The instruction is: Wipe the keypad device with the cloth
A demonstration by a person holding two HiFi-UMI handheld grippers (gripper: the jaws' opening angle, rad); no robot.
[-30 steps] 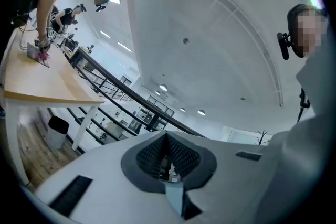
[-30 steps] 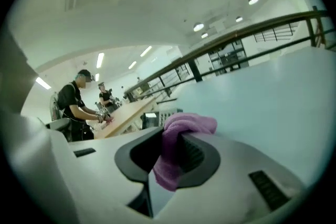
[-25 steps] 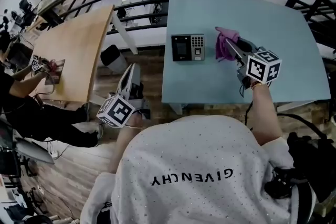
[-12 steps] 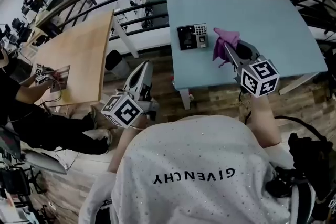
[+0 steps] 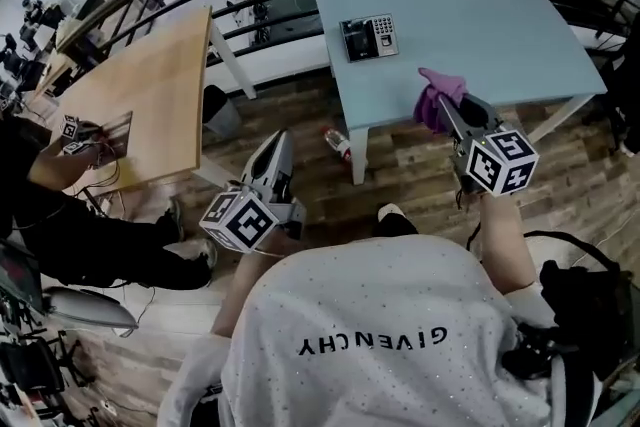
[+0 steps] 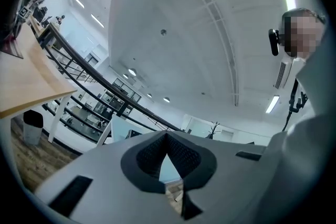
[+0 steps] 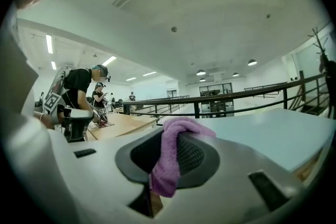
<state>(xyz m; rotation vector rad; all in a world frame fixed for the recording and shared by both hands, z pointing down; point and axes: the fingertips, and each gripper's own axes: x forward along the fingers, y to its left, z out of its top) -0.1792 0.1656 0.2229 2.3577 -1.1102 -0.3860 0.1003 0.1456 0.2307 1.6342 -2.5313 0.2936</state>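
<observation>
Left gripper (image 5: pixel 279 143): low, over the wood floor, jaws together with nothing between them, tips pointing away from the person.

Right gripper (image 5: pixel 441 104): clamped on the purple terry cloth (image 5: pixel 434 101). The cloth is pinched between the jaws and hangs bunched at the near edge of the pale blue rectangular surface (image 5: pixel 490 25). In the right gripper view a fold drapes down over the jaw pads.

Dark bin (image 5: pixel 221 107) on the floor by the wooden table; contents not visible.

Black keypad device (image 5: pixel 369 37): lies flat on the far left part of the surface. Its long axis runs left to right, screen end left, key end right.

Change since 1.0 s ago: the cloth was then just right of the device and is now well apart from it, drawn back to the near edge.
</observation>
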